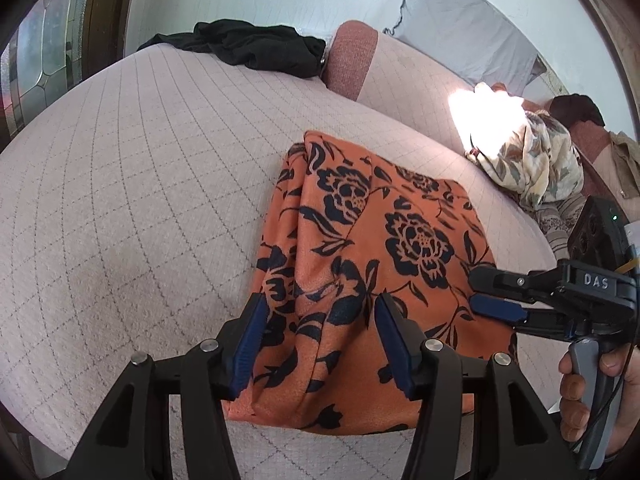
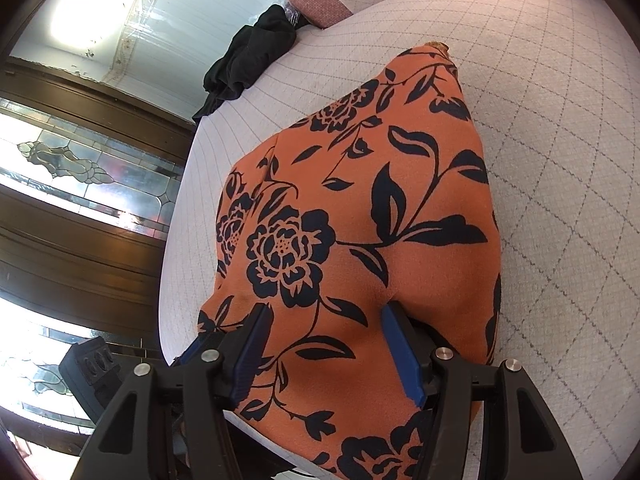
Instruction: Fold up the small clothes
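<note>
An orange cloth [image 1: 372, 264] with dark blue flowers lies folded on a soft pinkish sofa seat [image 1: 140, 184] with thin crossing lines. The left gripper [image 1: 318, 344] is spread wide, its blue pads on both sides of the cloth's near edge. The right gripper [image 2: 326, 352] is spread wide too, over the cloth. A crumpled black garment [image 1: 256, 46] sits at 11 o'clock, a cream leafy bundle [image 1: 532, 160] at 2 o'clock.

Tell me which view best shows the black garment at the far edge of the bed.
The left wrist view: the black garment lies crumpled in full against the pale quilted cover, unobstructed. The right wrist view shows the same garment smaller and distorted near the bed's edge.
</note>
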`<state>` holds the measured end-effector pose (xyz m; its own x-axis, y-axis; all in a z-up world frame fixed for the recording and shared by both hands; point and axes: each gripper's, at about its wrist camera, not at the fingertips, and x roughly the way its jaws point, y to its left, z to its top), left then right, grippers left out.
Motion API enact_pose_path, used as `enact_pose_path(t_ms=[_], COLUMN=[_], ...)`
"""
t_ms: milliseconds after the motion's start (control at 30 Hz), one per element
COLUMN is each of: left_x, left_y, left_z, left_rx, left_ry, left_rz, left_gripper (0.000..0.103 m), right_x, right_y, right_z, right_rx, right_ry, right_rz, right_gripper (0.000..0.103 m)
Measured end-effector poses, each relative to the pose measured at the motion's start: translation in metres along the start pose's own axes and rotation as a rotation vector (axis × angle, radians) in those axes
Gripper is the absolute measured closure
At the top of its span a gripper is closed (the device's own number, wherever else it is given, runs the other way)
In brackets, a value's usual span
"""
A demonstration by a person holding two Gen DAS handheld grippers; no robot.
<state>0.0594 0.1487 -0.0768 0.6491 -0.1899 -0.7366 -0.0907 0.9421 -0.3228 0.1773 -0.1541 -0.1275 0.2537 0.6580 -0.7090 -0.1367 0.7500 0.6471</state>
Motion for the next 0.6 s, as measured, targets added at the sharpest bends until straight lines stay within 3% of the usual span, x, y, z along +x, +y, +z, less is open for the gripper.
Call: enact_pose_path(t_ms=[133,267,467,600], left_x=[0.001,0.016,-0.001,0.021], left_y=[0.0,-0.003,-0.011,-0.003], left_z=[0.001,-0.005,-0.004,-0.009], left_rx=[0.0,0.03,0.082,0.049], left_ry=[-0.002,0.068,-0.022,0.093], left_rz=[0.007,0.049,0.069,0.077], left_gripper=[0.042,0.042,0.041,0.04], right_x=[0.001,0.001,0.001,0.003], right_y=[0.0,0.002,0.003,0.004], right_z=[0.0,0.0,0.001,0.001], right_rx=[0.006,0.001,0.003,0.003], right_ry=[0.001,0.001,0.01,0.007], right_rz=[-0.001,-0.006,-0.01,-0.012], right_gripper=[0.041,0.039,0.039,0.038])
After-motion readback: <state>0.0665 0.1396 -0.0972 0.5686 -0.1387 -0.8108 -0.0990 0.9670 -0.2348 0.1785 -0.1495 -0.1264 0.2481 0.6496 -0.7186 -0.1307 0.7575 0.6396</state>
